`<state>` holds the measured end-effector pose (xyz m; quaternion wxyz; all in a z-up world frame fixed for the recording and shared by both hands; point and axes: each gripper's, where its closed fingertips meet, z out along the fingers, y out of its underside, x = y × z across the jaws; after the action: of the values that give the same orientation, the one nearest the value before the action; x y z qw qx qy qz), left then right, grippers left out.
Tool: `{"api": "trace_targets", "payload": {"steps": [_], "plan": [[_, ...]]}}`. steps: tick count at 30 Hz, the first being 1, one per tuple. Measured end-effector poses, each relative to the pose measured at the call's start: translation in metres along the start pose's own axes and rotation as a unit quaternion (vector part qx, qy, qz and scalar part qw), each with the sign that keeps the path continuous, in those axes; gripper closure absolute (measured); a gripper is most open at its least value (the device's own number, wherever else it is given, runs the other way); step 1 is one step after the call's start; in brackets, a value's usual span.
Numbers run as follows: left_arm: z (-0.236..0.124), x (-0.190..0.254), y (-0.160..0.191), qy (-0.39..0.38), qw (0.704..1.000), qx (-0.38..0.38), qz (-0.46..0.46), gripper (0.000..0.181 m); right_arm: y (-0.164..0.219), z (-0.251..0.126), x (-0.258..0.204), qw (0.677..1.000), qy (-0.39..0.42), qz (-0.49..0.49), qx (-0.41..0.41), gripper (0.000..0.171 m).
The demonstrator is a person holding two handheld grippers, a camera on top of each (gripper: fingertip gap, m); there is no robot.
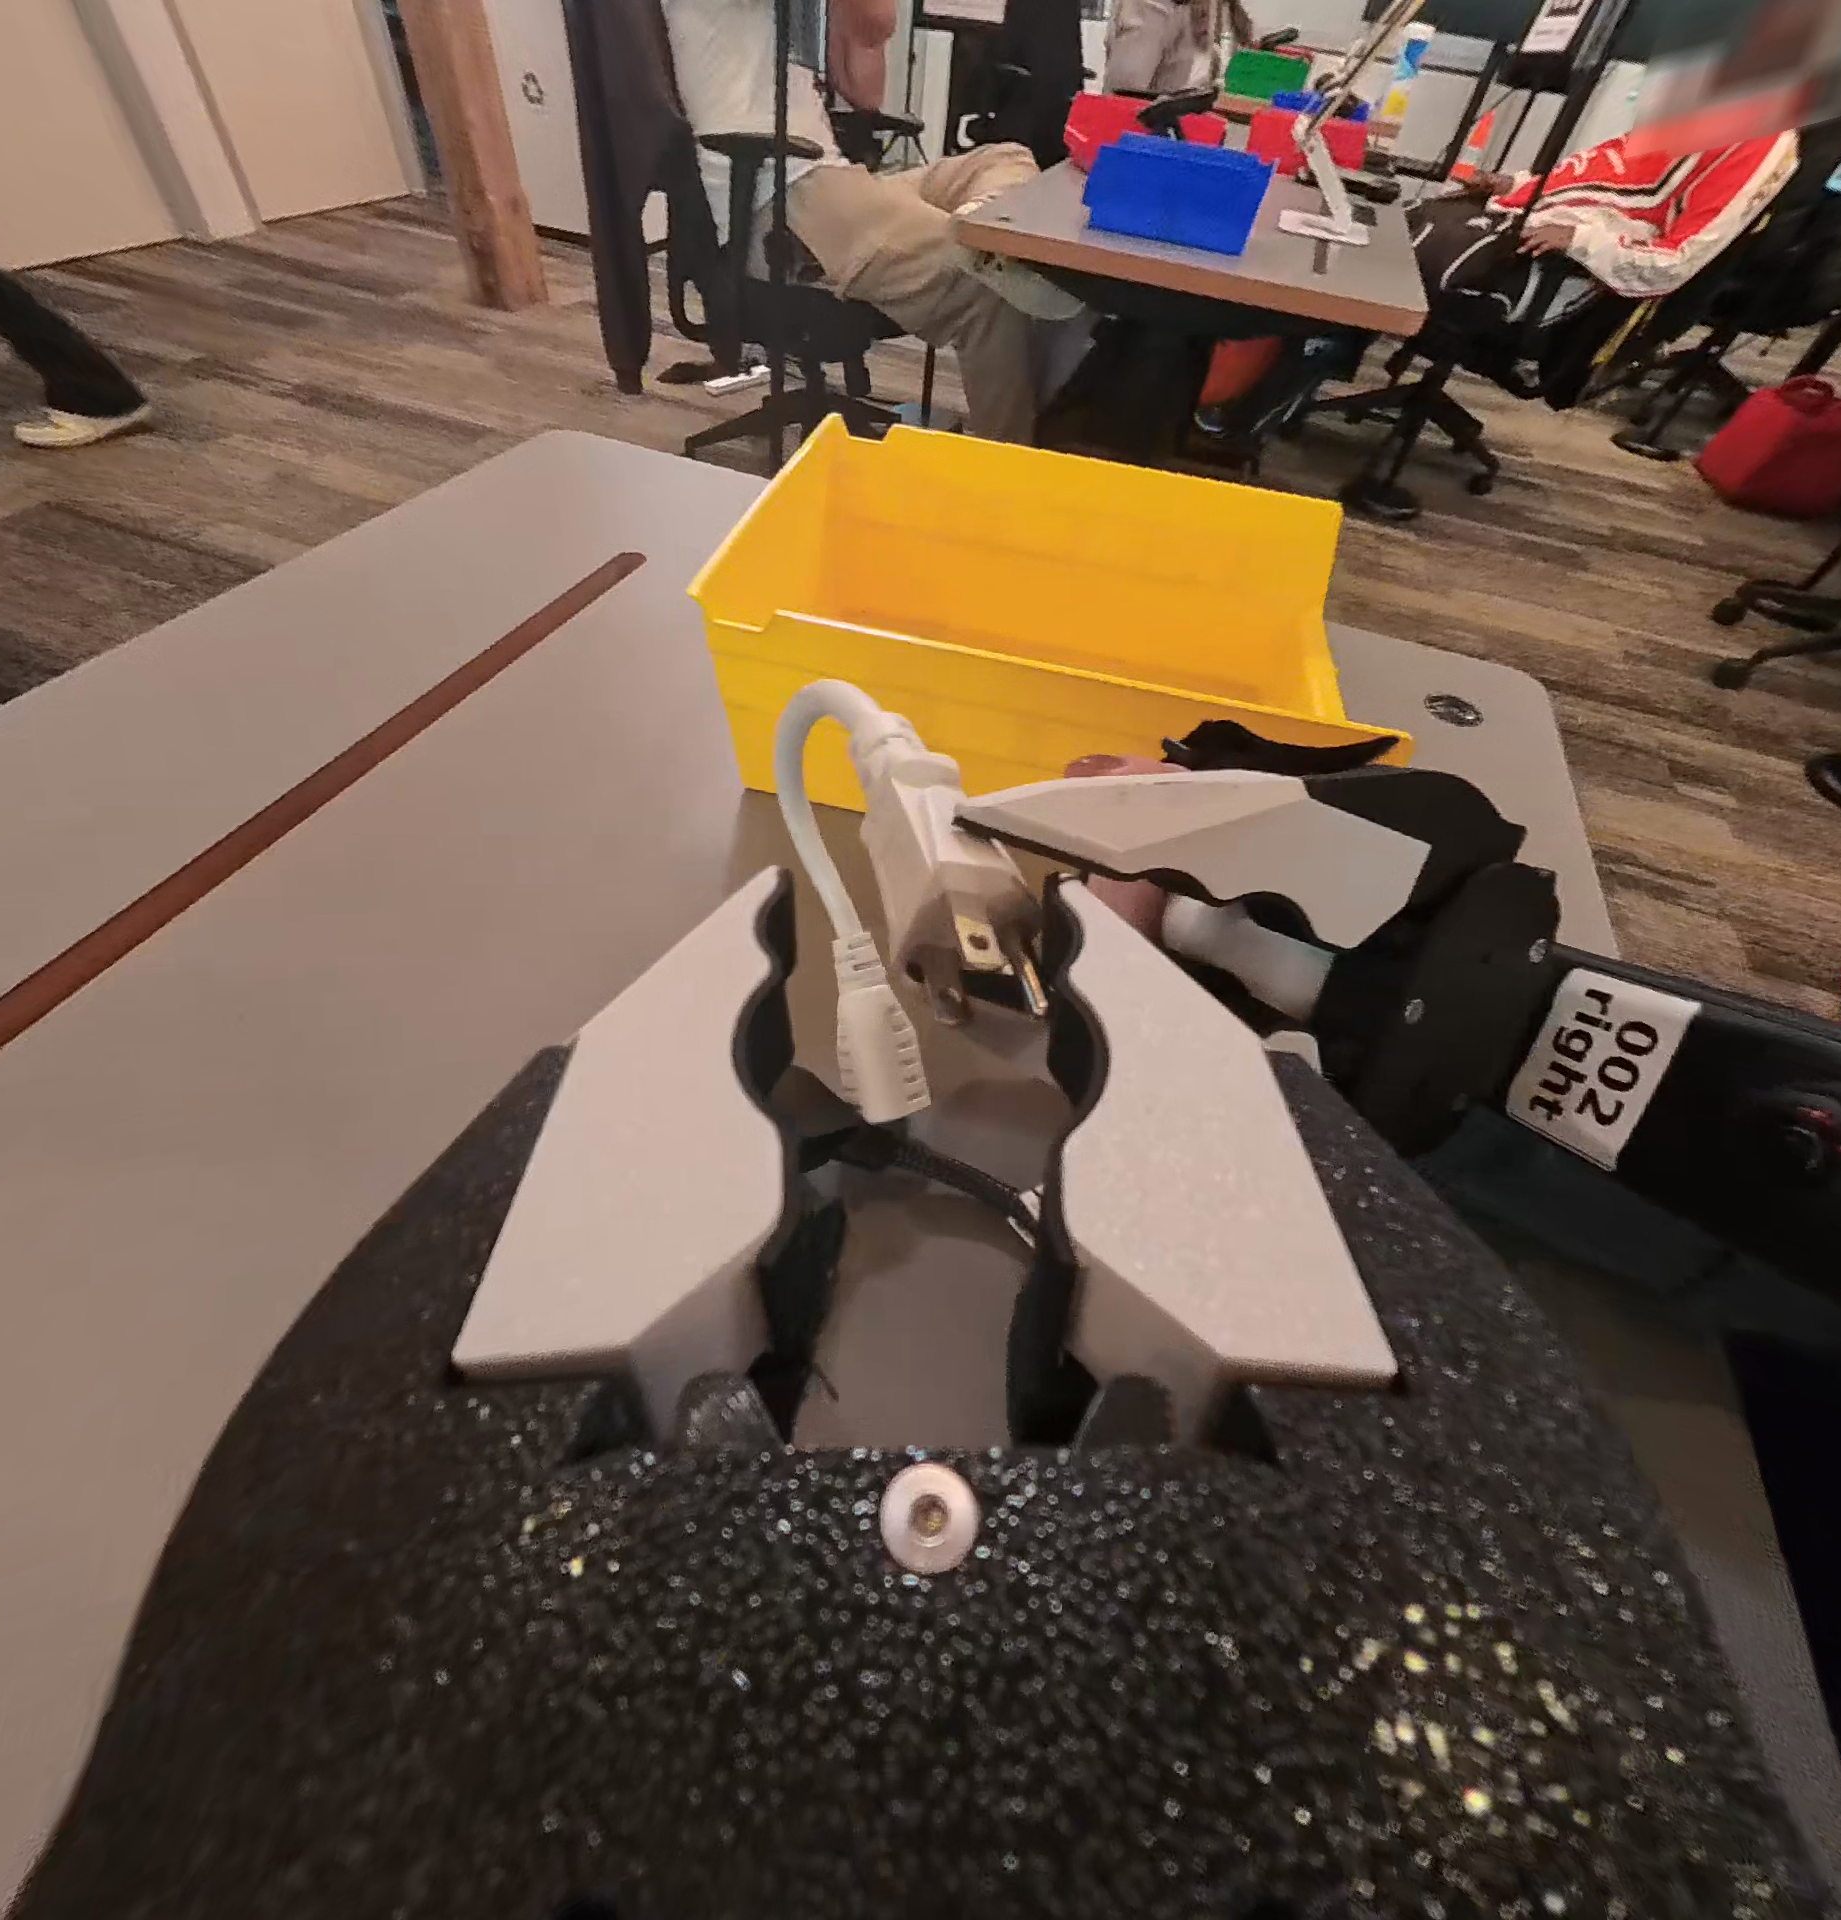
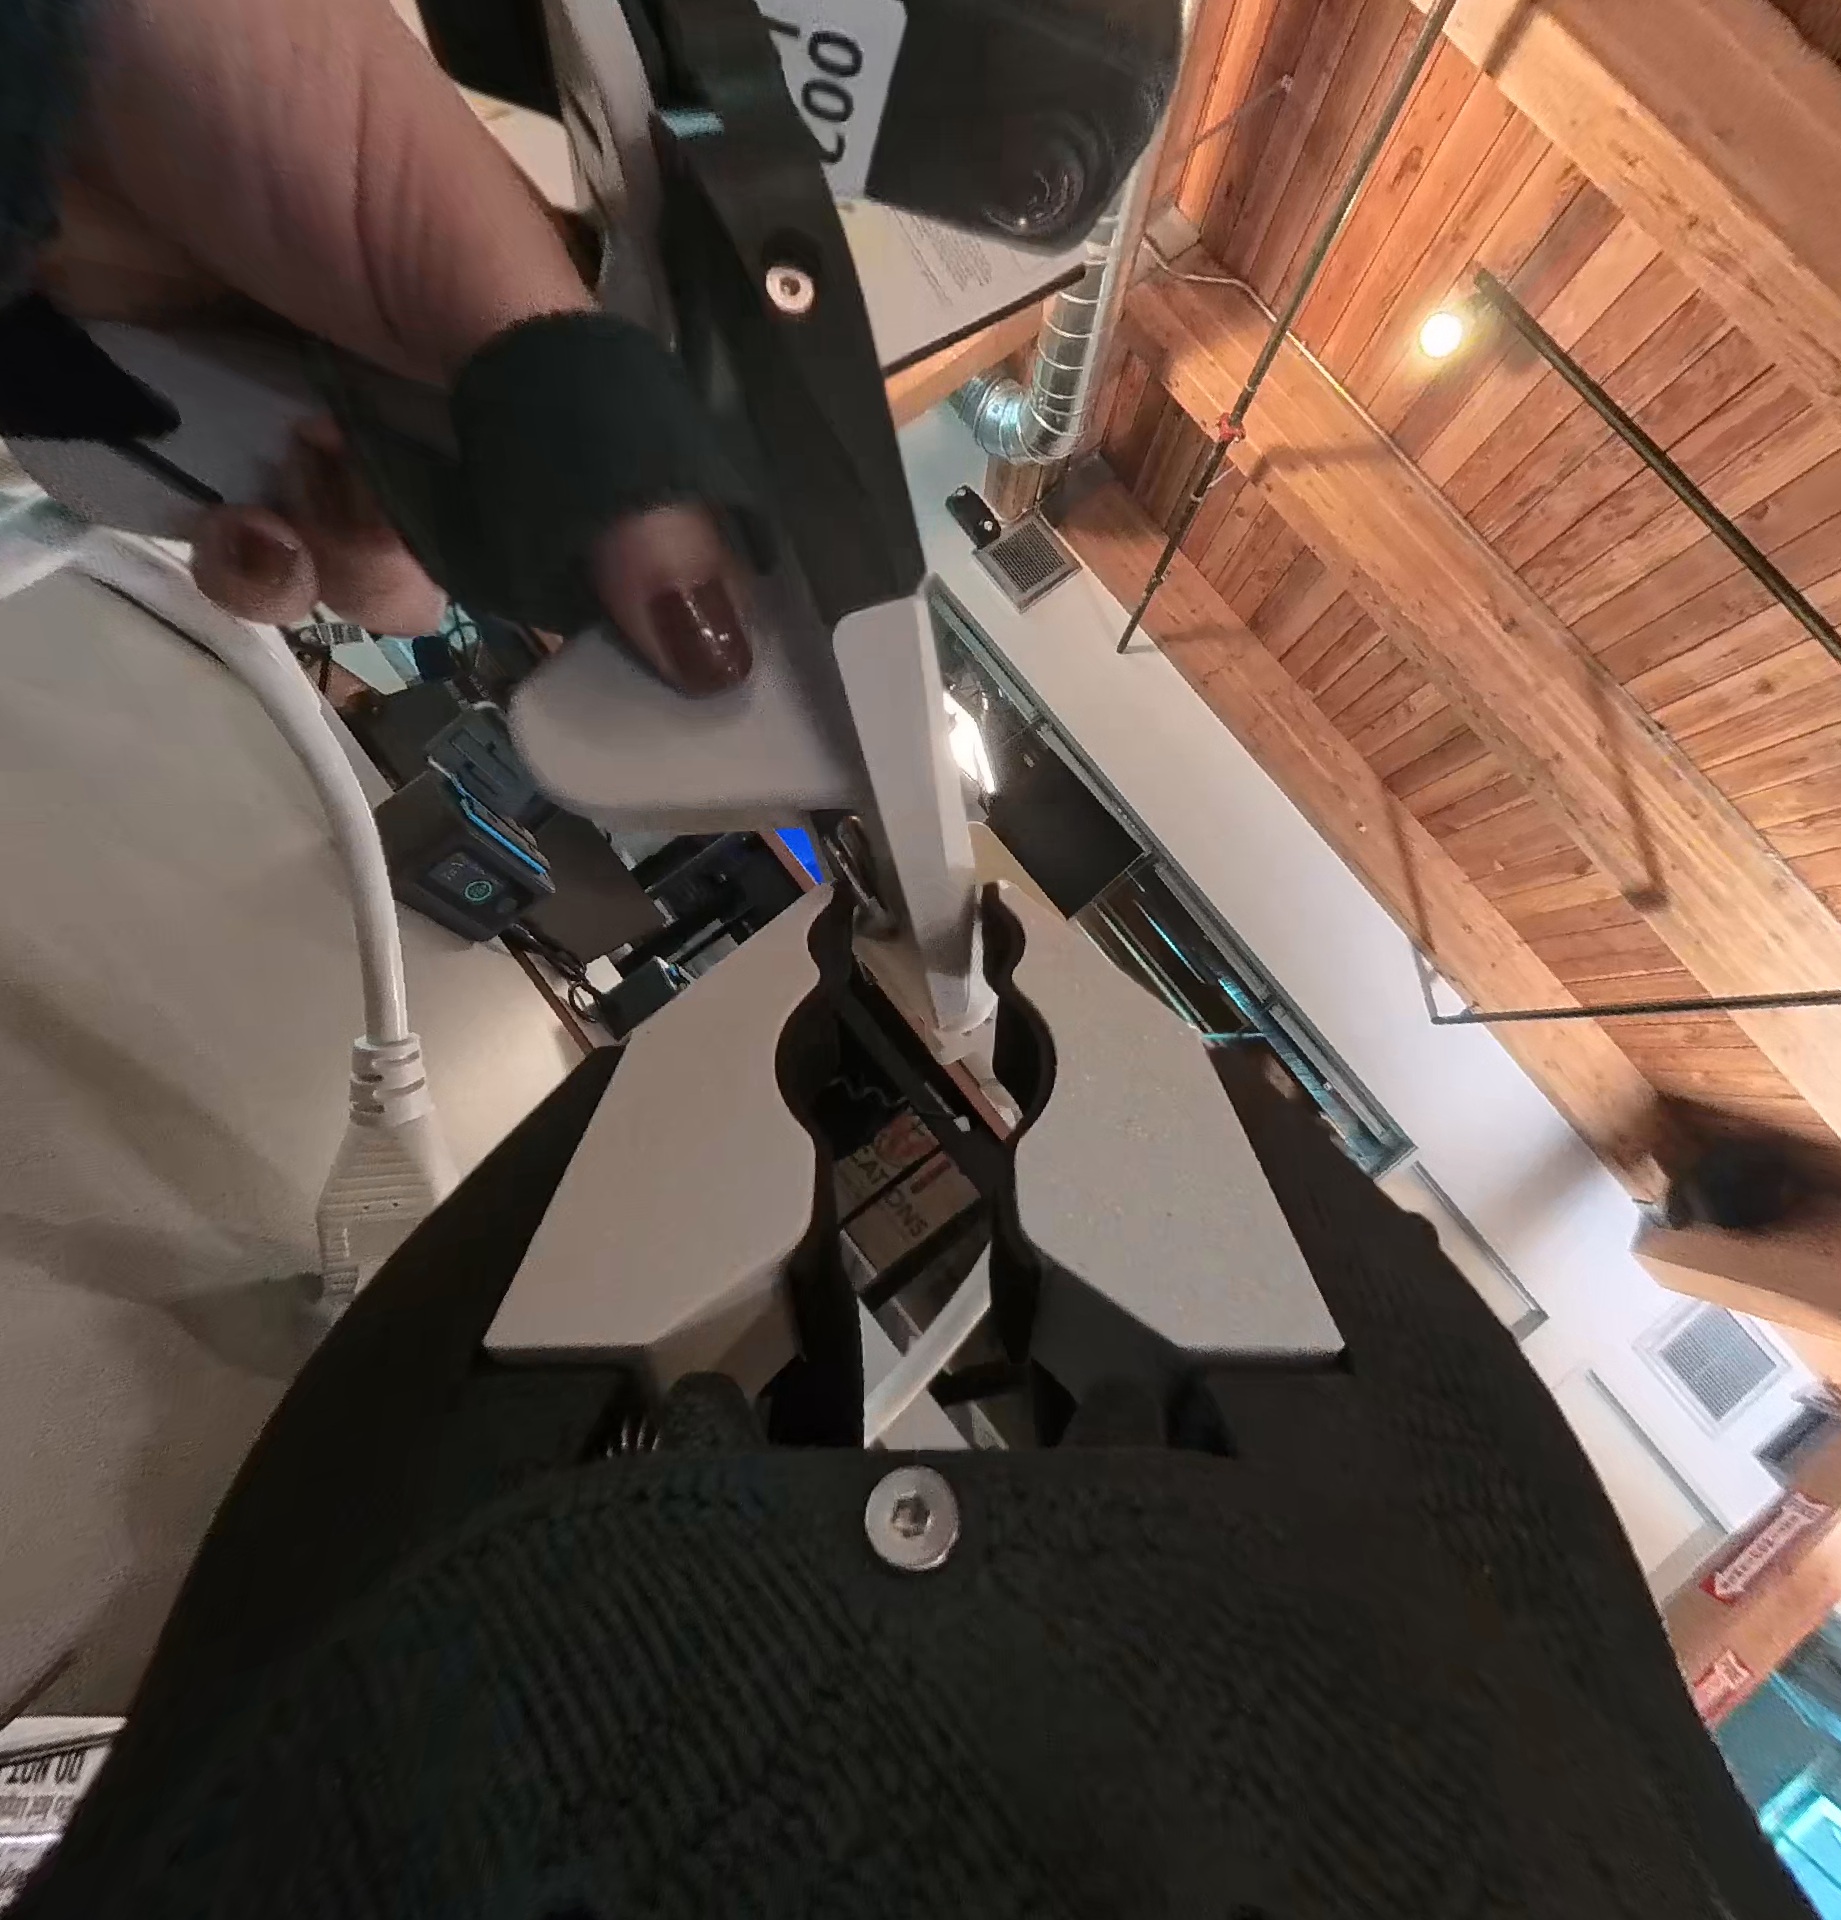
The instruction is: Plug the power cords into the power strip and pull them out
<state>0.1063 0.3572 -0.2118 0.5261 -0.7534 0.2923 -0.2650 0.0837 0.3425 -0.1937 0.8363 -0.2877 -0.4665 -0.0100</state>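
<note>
Above the grey desk [image 1: 272,935], the right gripper [image 1: 963,826] pinched a white plug [image 1: 937,883], prongs aimed into the left gripper's [image 1: 921,997] spread, empty fingers [image 1: 1155,1122], probably for handover.

White power cord [image 1: 807,821]: short, arched in a tight loop above and just ahead of the left gripper [image 1: 921,997]. Three-prong plug [image 1: 937,883]: white body, brass blades and round ground pin pointing down toward the gap between the left gripper's fingers, pinched at its side by the right gripper [image 1: 963,821]. Second moulded end [image 1: 880,1049]: ribbed, hanging between the left gripper's fingers.
</note>
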Motion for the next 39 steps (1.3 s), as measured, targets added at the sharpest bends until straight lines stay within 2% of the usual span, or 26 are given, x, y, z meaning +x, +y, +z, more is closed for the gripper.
{"api": "trace_targets", "payload": {"steps": [2, 8, 11, 13, 15, 18, 20, 21, 22, 23, 25, 26, 27, 32, 34, 37, 39], "plan": [[0.003, 0.006, 0.000, 0.019, 1.000, 0.001, 0.007, 0.152, 0.003, 0.000, 0.001, 1.000, 0.002, 0.000, -0.006, 0.147], [0.002, -0.004, -0.005, -0.053, 0.996, 0.027, 0.059, 0.155, 0.008, 0.003, 0.005, 0.999, 0.021, -0.013, -0.022, 0.147], [-0.007, -0.010, -0.010, -0.100, 0.989, 0.060, 0.096, 0.155, 0.003, -0.001, 0.013, 1.000, 0.023, 0.000, -0.004, 0.134], [-0.017, -0.014, -0.020, -0.139, 0.978, 0.104, 0.114, 0.155, 0.006, -0.005, 0.022, 0.999, 0.031, 0.010, 0.000, 0.131], [-0.031, -0.017, -0.032, -0.171, 0.965, 0.156, 0.121, 0.155, 0.008, -0.010, 0.038, 0.997, 0.055, 0.061, 0.011, 0.131], [-0.050, -0.016, -0.042, -0.203, 0.944, 0.207, 0.157, 0.155, 0.017, -0.017, 0.062, 0.966, 0.069, 0.244, 0.041, 0.135], [-0.060, -0.012, -0.047, -0.217, 0.930, 0.222, 0.195, 0.155, 0.013, -0.016, 0.058, 0.927, -0.006, 0.367, 0.077, 0.146], [-0.064, -0.007, -0.049, -0.214, 0.926, 0.231, 0.208, 0.155, 0.006, -0.014, 0.052, 0.891, -0.069, 0.438, 0.095, 0.149], [-0.069, -0.002, -0.051, -0.214, 0.921, 0.241, 0.220, 0.155, -0.001, -0.013, 0.046, 0.840, -0.138, 0.515, 0.106, 0.152], [-0.072, 0.004, -0.053, -0.211, 0.917, 0.249, 0.230, 0.155, -0.008, -0.012, 0.040, 0.770, -0.207, 0.593, 0.109, 0.154], [-0.075, 0.018, -0.053, -0.194, 0.911, 0.262, 0.252, 0.155, -0.025, -0.013, 0.037, 0.615, -0.314, 0.714, 0.118, 0.140], [-0.074, 0.025, -0.052, -0.189, 0.908, 0.265, 0.265, 0.155, -0.028, -0.011, 0.037, 0.560, -0.332, 0.751, 0.114, 0.132], [-0.073, 0.031, -0.050, -0.185, 0.904, 0.263, 0.282, 0.155, -0.035, -0.011, 0.037, 0.527, -0.344, 0.768, 0.119, 0.126], [-0.062, 0.058, -0.035, -0.189, 0.877, 0.228, 0.379, 0.155, -0.060, -0.013, 0.023, 0.453, -0.388, 0.798, 0.085, 0.124], [-0.059, 0.066, -0.028, -0.197, 0.860, 0.206, 0.424, 0.155, -0.071, -0.019, 0.027, 0.427, -0.401, 0.804, 0.101, 0.127], [-0.056, 0.072, -0.018, -0.208, 0.842, 0.178, 0.465, 0.155, -0.080, -0.032, 0.015, 0.442, -0.425, 0.784, 0.094, 0.141], [-0.055, 0.073, -0.012, -0.200, 0.849, 0.173, 0.457, 0.155, -0.080, -0.036, 0.010, 0.447, -0.420, 0.784, 0.097, 0.146]]}}
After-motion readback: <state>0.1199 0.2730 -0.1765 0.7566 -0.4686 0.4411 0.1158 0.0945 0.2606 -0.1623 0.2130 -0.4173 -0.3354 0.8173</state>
